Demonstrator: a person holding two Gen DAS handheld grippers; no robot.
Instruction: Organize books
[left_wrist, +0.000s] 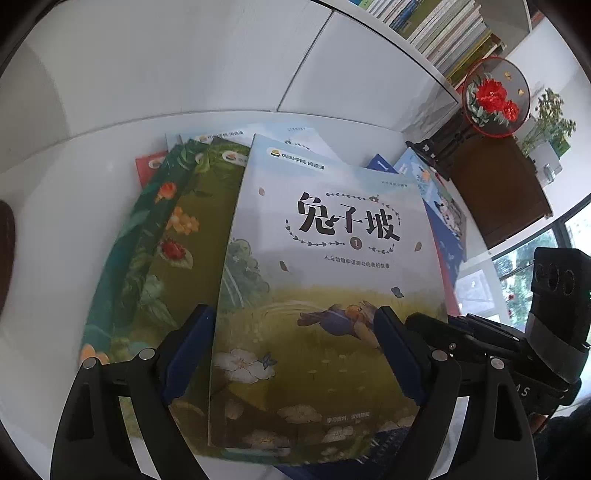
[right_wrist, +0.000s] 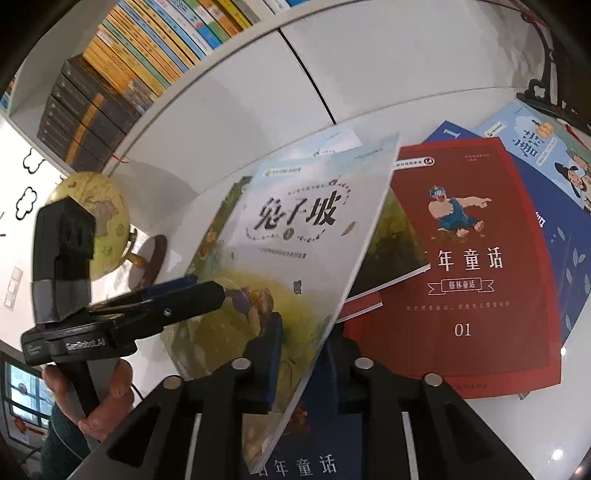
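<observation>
The right claw (right_wrist: 295, 354) pinches the rabbit book (right_wrist: 280, 258) at its lower edge, pads closed on the cover, holding it tilted above the white bench (right_wrist: 517, 424). The left claw (left_wrist: 295, 354) gapes wide around the same book (pads not visibly pressing). At three o'clock of it lies a red book (right_wrist: 472, 266).

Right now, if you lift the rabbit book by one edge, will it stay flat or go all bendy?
Probably bendy. The rabbit book looks like a thin paperback, and its raised cover already curves where the right gripper pinches its edge. It likely feels light. Its glossy cover might slip, so the open left gripper could steady it.
</observation>
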